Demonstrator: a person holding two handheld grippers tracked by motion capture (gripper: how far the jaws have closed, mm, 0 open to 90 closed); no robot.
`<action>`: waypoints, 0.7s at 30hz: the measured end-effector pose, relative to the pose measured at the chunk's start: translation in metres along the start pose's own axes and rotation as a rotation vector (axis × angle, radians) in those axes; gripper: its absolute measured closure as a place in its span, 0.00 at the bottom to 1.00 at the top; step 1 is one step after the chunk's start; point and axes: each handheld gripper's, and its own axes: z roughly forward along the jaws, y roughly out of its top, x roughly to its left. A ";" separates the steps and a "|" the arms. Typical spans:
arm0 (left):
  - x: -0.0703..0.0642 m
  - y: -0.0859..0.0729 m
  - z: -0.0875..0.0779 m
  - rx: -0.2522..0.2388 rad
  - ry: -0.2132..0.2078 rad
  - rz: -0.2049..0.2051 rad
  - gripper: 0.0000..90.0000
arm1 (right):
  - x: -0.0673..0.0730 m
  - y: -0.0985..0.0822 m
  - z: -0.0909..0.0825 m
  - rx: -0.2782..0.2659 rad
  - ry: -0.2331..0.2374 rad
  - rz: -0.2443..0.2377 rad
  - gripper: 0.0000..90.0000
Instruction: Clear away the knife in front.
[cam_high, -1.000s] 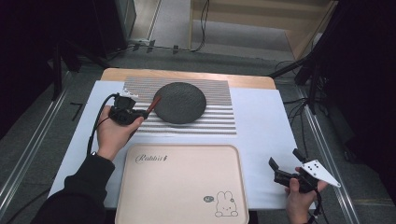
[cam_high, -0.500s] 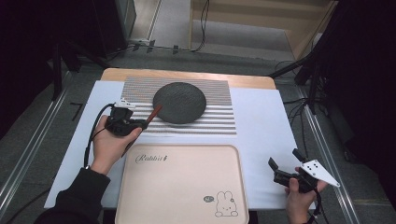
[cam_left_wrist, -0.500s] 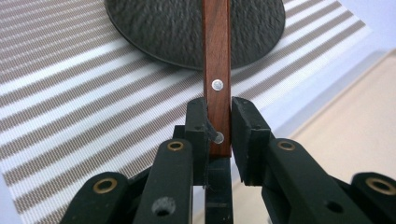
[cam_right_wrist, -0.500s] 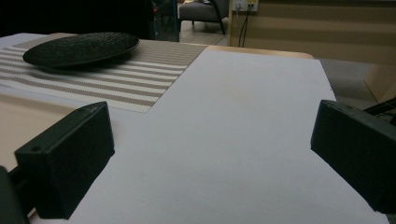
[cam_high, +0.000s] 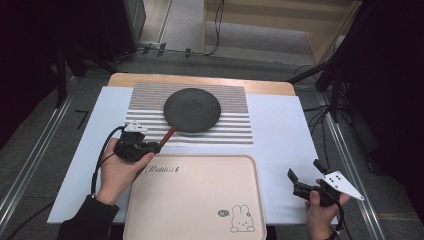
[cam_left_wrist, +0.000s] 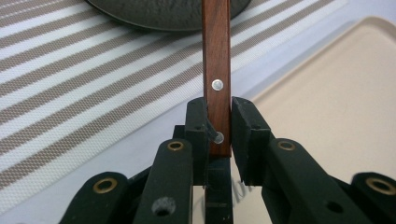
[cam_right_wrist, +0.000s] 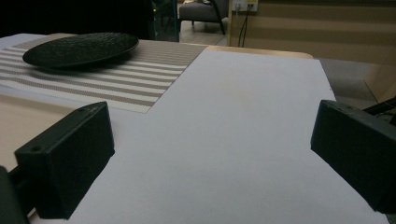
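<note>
surface: your table (cam_high: 285, 130) is covered by a white sheet, with a bare wooden edge at the far side; a striped mat (cam_high: 235, 125) lies on the far half of the sheet.
room: dark around the table, grey floor with cables beyond the striped mat, pale wood panelling further back.
pan: a dark round pan (cam_high: 192, 109) sits on the striped mat, about at its middle.
pan axis: its long axis runs diagonally; the wooden handle (cam_high: 168, 135) points off the mat's near edge toward your left hand, and the round end points away from you.
tray: a beige tray (cam_high: 200, 200) with a rabbit drawing lies just nearer to you than the striped mat, apart from it; nothing lies in it.
left gripper: your left gripper (cam_high: 151, 147) is at the near left corner of the striped mat, over the tray's far left corner; in the left gripper view its jaws are clamped on the handle's end (cam_left_wrist: 218, 93).
right gripper: your right gripper (cam_high: 304, 176) is well to the near right of the striped mat, over the white sheet beside the tray; its jaws stand wide apart, holding nothing.
</note>
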 end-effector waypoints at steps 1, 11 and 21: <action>-0.003 -0.002 0.001 0.004 0.000 0.004 0.86 | 0.000 0.000 0.000 0.000 0.000 -0.001 0.00; -0.021 -0.019 -0.003 0.005 -0.033 0.011 0.86 | 0.000 0.000 0.000 0.000 0.001 0.000 0.00; -0.033 -0.041 -0.010 -0.009 -0.038 -0.005 0.86 | 0.000 0.000 0.000 0.001 -0.001 0.001 0.00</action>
